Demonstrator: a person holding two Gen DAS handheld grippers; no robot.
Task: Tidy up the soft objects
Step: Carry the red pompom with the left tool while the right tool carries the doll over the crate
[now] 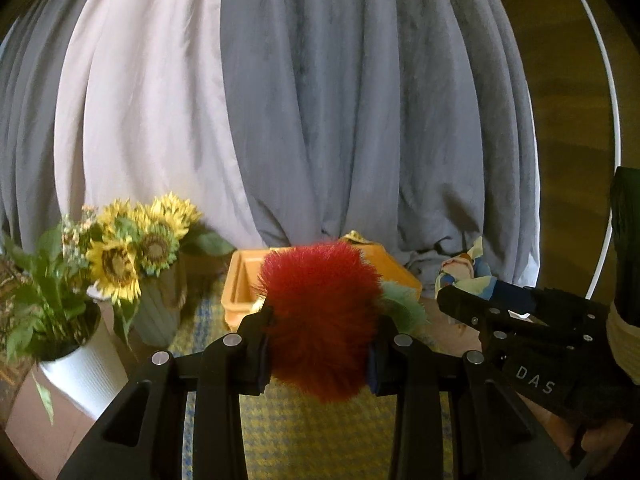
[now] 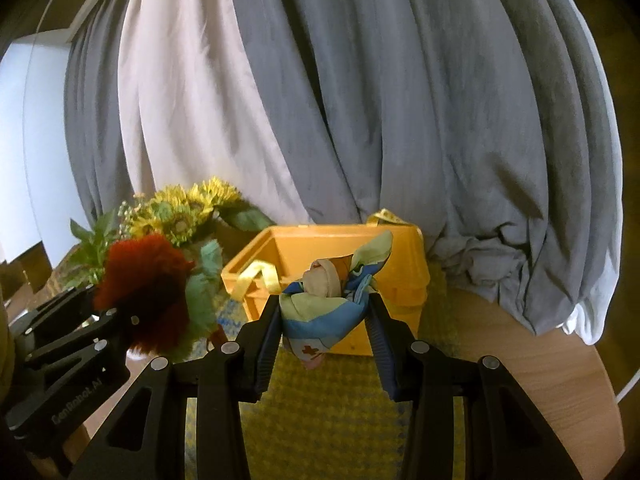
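Note:
My left gripper (image 1: 320, 344) is shut on a fluffy red toy (image 1: 320, 320) with a green furry part (image 1: 404, 308), held up in front of the yellow bin (image 1: 240, 280). The same red toy (image 2: 144, 284) and left gripper (image 2: 116, 320) appear at the left of the right wrist view. My right gripper (image 2: 326, 316) is shut on a bundled cloth (image 2: 328, 300) printed in blue, pale green and beige, raised just before the yellow bin (image 2: 400, 280). That cloth (image 1: 464, 276) and the right gripper (image 1: 480, 304) also show at the right of the left wrist view.
Sunflowers in a grey vase (image 1: 156, 312) and a leafy plant in a white pot (image 1: 80, 368) stand left of the bin. Grey and white curtains (image 1: 320, 100) hang behind. A yellow-blue checked mat (image 2: 328, 420) covers the round wooden table (image 2: 540, 380). A yellow strap (image 2: 260, 280) hangs inside the bin.

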